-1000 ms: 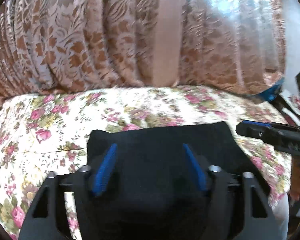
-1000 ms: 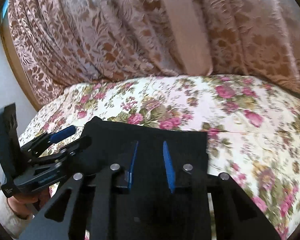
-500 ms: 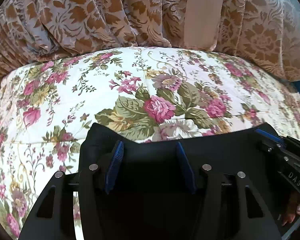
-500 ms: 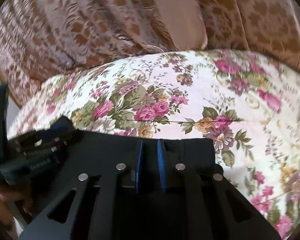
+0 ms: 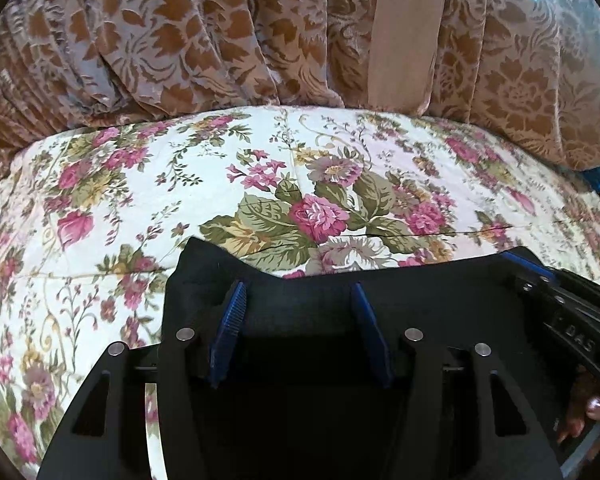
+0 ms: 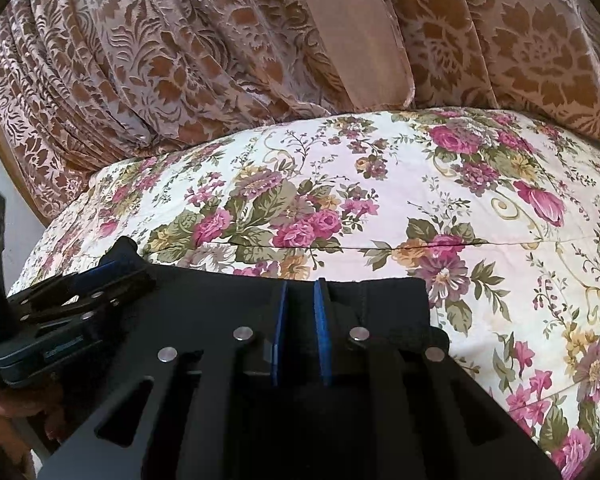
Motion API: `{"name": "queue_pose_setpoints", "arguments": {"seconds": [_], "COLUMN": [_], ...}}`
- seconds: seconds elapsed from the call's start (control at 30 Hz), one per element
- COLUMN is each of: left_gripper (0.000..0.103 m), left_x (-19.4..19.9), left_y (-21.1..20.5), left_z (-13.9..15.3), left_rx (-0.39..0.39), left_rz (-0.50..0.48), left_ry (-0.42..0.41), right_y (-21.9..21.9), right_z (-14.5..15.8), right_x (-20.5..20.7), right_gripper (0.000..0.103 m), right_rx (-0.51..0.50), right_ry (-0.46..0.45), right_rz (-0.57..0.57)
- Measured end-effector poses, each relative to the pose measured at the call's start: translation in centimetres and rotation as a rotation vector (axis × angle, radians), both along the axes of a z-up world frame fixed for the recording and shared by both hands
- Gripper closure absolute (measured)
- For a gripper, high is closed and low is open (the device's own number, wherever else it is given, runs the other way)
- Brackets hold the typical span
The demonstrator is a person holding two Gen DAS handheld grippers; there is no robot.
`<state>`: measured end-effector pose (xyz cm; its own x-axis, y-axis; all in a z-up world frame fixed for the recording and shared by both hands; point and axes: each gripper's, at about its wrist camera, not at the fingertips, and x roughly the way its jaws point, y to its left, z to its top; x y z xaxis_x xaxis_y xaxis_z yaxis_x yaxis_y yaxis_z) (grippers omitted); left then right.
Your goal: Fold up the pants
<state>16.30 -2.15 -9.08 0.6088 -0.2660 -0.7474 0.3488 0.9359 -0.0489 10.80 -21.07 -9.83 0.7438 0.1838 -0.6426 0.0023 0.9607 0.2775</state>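
Black pants [image 5: 440, 280] lie on a floral bedspread [image 5: 100, 184], their far edge stretched between my two grippers. In the left wrist view my left gripper [image 5: 297, 286] has its blue pads [image 5: 232, 320] set wide apart, with a thick bunch of the black cloth between them. Its fabric corner sticks up just left of the left finger. In the right wrist view my right gripper [image 6: 301, 281] has its pads nearly together, pinching the edge of the pants [image 6: 380, 296]. Each view shows the other gripper at its side: the right gripper [image 5: 560, 300] and the left gripper [image 6: 80, 292].
A brown patterned curtain [image 5: 180, 40] hangs right behind the bed and rests on its far edge. Something blue [image 5: 598, 180] sits at the bed's far right. A person's fingers [image 5: 580, 420] show on the right gripper's handle. A pale wall [image 6: 16, 208] lies to the left.
Both grippers have come down toward the bed with the pants, and the bedspread now fills more of each view. The right pads have drawn closer together on the cloth.
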Motion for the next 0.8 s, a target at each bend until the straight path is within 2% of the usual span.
{"name": "queue_pose_setpoints", "arguments": {"seconds": [0.07, 0.17, 0.23, 0.3, 0.43, 0.57, 0.67, 0.8], "left_gripper": [0.048, 0.048, 0.034, 0.027, 0.027, 0.027, 0.027, 0.027], "left_x": [-1.1, -2.7, -3.4, -3.6, -3.9, -4.7, -5.0, -5.4], "left_y": [0.5, 0.6, 0.9, 1.8, 3.7, 3.8, 4.0, 4.4], "left_z": [0.4, 0.9, 1.3, 1.4, 0.9, 0.6, 0.5, 0.2], "left_rx": [-0.006, 0.029, 0.036, 0.012, -0.081, -0.075, -0.081, -0.101], "left_rz": [0.003, 0.001, 0.025, 0.070, 0.116, 0.118, 0.124, 0.130], "left_ry": [-0.025, -0.072, -0.085, -0.061, 0.000, -0.004, -0.001, 0.008], "right_y": [0.2, 0.3, 0.4, 0.3, 0.5, 0.8, 0.4, 0.1], "right_z": [0.2, 0.4, 0.5, 0.6, 0.6, 0.8, 0.8, 0.6], "right_x": [-0.4, -1.1, -1.5, -1.8, -3.0, -4.3, -5.7, -7.5], "right_gripper": [0.091, 0.090, 0.089, 0.088, 0.088, 0.085, 0.081, 0.080], "right_rx": [-0.005, -0.017, -0.020, -0.015, -0.022, -0.047, -0.008, 0.010], "right_ry": [-0.013, -0.036, -0.050, -0.056, -0.085, -0.092, -0.083, -0.084], "right_rz": [-0.004, -0.017, -0.020, -0.022, -0.034, -0.055, -0.061, -0.057]}}
